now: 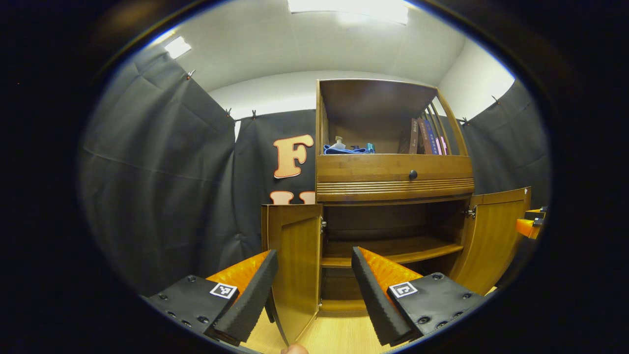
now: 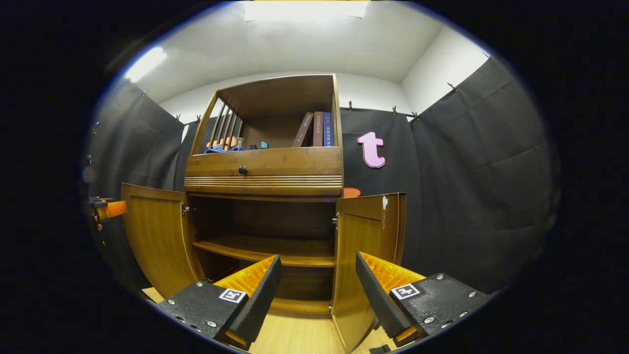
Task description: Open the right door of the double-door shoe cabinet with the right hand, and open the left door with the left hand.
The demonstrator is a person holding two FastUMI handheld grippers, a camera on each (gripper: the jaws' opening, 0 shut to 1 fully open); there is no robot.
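Fingers of the left gripper point(image 1: 314, 290) and right gripper point(image 2: 318, 295) are spread apart, holding nothing. Directly ahead stands the wooden shoe cabinet point(image 1: 393, 182); its left door point(image 1: 295, 270) and right door point(image 2: 363, 260) are swung open, exposing an inner shelf point(image 2: 265, 248). Books point(image 2: 317, 129) stand in the top compartment.

Shoe cabinet point(image 1: 393, 177) stands on the wooden floor point(image 1: 334, 334) (both doors open).

Brown wood-grain shoe cabinet point(image 1: 393, 177), pale floor point(image 1: 334, 334)
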